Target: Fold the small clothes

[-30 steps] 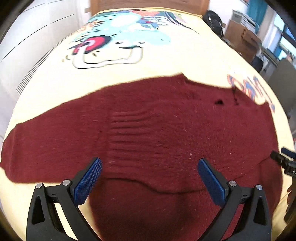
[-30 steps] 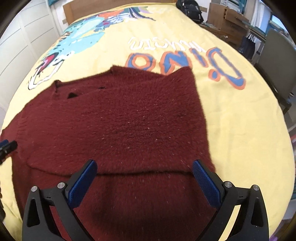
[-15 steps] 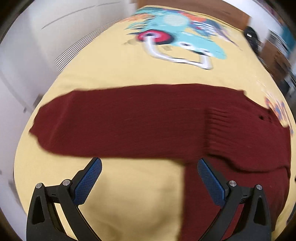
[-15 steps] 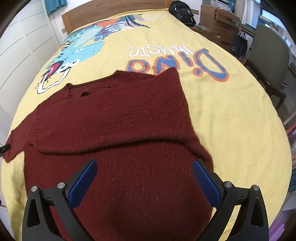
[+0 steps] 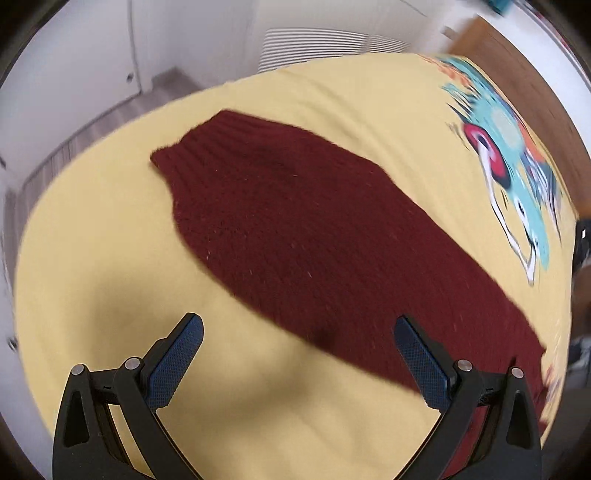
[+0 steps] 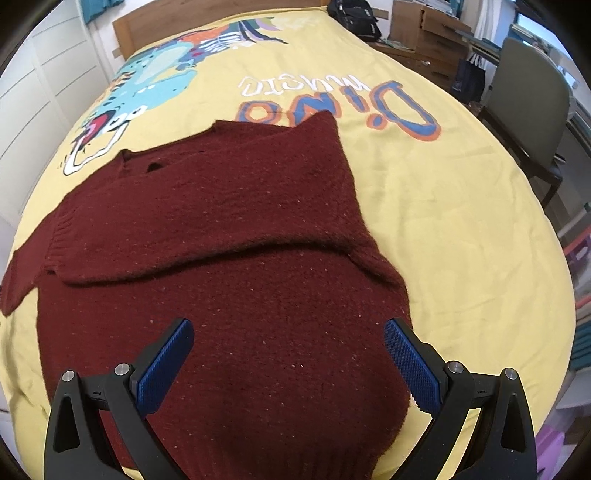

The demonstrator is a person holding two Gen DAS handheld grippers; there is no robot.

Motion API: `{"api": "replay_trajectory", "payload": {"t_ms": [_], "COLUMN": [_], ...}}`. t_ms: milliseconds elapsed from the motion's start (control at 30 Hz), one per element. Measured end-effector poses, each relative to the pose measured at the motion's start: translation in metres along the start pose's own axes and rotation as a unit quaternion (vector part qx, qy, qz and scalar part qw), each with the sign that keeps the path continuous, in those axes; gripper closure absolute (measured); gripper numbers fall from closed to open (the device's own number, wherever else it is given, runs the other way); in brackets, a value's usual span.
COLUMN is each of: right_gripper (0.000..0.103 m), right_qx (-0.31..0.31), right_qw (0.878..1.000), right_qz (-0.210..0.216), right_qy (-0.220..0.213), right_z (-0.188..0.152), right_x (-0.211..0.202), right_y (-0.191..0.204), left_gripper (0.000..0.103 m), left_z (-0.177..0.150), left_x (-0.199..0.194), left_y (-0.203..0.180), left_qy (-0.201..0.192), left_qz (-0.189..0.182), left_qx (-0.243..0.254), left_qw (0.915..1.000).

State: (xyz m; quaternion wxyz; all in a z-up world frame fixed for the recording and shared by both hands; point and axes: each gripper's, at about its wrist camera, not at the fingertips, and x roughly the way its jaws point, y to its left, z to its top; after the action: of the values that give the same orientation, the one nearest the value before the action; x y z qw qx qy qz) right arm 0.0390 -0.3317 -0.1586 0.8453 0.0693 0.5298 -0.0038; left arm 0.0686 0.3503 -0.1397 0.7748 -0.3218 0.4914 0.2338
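A dark red knitted sweater [image 6: 229,258] lies flat on the yellow bedspread [image 6: 461,229], one sleeve folded across its chest. Its other sleeve [image 5: 295,229] stretches out to the side, ribbed cuff toward the bed's edge. My left gripper [image 5: 295,354] hovers open above that sleeve, its blue pads empty. My right gripper [image 6: 288,354] hovers open over the sweater's lower body and holds nothing.
The bedspread carries a cartoon dinosaur print [image 6: 147,85] and lettering [image 6: 332,99]. A wooden headboard [image 6: 221,14] stands at the far end. A grey chair [image 6: 528,107] and boxes [image 6: 424,33] are to the right. White wardrobe doors [image 5: 92,55] and floor lie past the bed's left edge.
My left gripper has swung left from over the sweater's chest to over the outstretched sleeve. My right gripper has pulled back a little. Both stayed open.
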Motion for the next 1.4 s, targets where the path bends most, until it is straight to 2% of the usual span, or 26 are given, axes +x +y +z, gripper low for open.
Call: {"api": "replay_trajectory", "payload": {"t_ms": [133, 300, 367, 433, 467, 500, 567, 667, 733, 900, 1200, 1400], "right_gripper": [0.000, 0.000, 0.000, 0.000, 0.000, 0.000, 0.000, 0.000, 0.000, 0.000, 0.000, 0.000], "right_qx": [0.000, -0.003, -0.004, -0.005, -0.005, -0.006, -0.005, -0.001, 0.001, 0.003, -0.002, -0.002], "right_qw": [1.000, 1.000, 1.000, 1.000, 1.000, 1.000, 1.000, 1.000, 1.000, 1.000, 1.000, 1.000], "right_qz": [-0.006, -0.014, -0.014, -0.011, -0.010, -0.010, -0.011, -0.010, -0.010, -0.001, 0.013, 0.013], "right_qy": [0.005, 0.016, 0.019, 0.021, 0.021, 0.021, 0.023, 0.025, 0.024, 0.018, -0.005, -0.021], "right_z": [0.000, 0.001, 0.002, 0.002, 0.003, 0.003, 0.003, 0.003, 0.003, 0.004, 0.021, 0.046], "right_x": [0.003, 0.010, 0.014, 0.016, 0.017, 0.019, 0.021, 0.022, 0.023, 0.021, 0.009, -0.003], "right_y": [-0.001, -0.001, 0.000, 0.001, 0.002, 0.002, 0.002, 0.001, 0.000, 0.000, -0.004, -0.016], "left_gripper": [0.001, 0.003, 0.019, 0.061, 0.070, 0.089, 0.091, 0.091, 0.091, 0.091, 0.092, 0.092], "left_z": [0.017, 0.023, 0.023, 0.026, 0.027, 0.029, 0.031, 0.030, 0.024, -0.010, -0.094, -0.139], "left_x": [0.023, 0.040, 0.039, 0.037, 0.034, 0.032, 0.027, 0.010, -0.010, -0.046, -0.085, -0.080], "left_y": [0.012, 0.028, 0.029, 0.020, 0.019, 0.019, 0.019, 0.006, -0.007, -0.051, -0.186, -0.283], "left_qy": [0.010, 0.018, 0.009, -0.001, -0.003, 0.001, 0.011, -0.010, -0.029, -0.043, -0.033, -0.014], "left_qz": [0.026, 0.025, 0.017, 0.016, 0.010, -0.011, -0.034, -0.013, -0.016, -0.044, -0.130, -0.170], "left_qx": [-0.022, -0.049, -0.044, -0.020, -0.009, -0.003, 0.002, 0.050, 0.079, 0.139, 0.270, 0.329], "left_qw": [0.9993, 0.9983, 0.9988, 0.9997, 0.9999, 0.9999, 0.9993, 0.9986, 0.9963, 0.9884, 0.9534, 0.9289]}}
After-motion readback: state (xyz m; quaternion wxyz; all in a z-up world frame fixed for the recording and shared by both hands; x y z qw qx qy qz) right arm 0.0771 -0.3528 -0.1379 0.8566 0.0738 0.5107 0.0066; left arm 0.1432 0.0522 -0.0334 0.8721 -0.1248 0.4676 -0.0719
